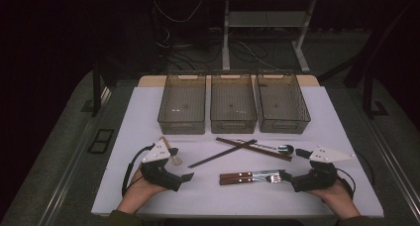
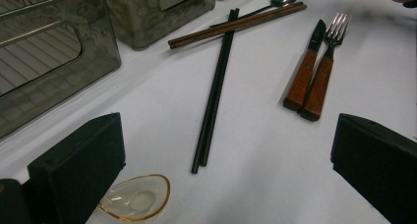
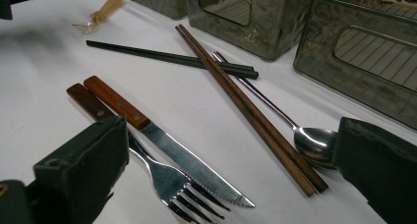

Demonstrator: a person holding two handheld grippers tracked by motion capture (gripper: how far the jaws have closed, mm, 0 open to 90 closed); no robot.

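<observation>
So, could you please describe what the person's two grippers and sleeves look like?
Both the left gripper and the right gripper have chunky black bodies topped by a pale grey three-cornered plate dotted with small dark marks. Each has two blocky, matte black jaws. A black cable loops back from the left one, and another trails behind the right. The sleeve edges look dark olive.

In the right gripper view we lose the fork's tines at the bottom edge, and the right tool's own black jaw covers part of the metal spoon's bowl. In the left gripper view the clear spoon is half hidden behind a jaw, and the grey bins run off the frame.
</observation>
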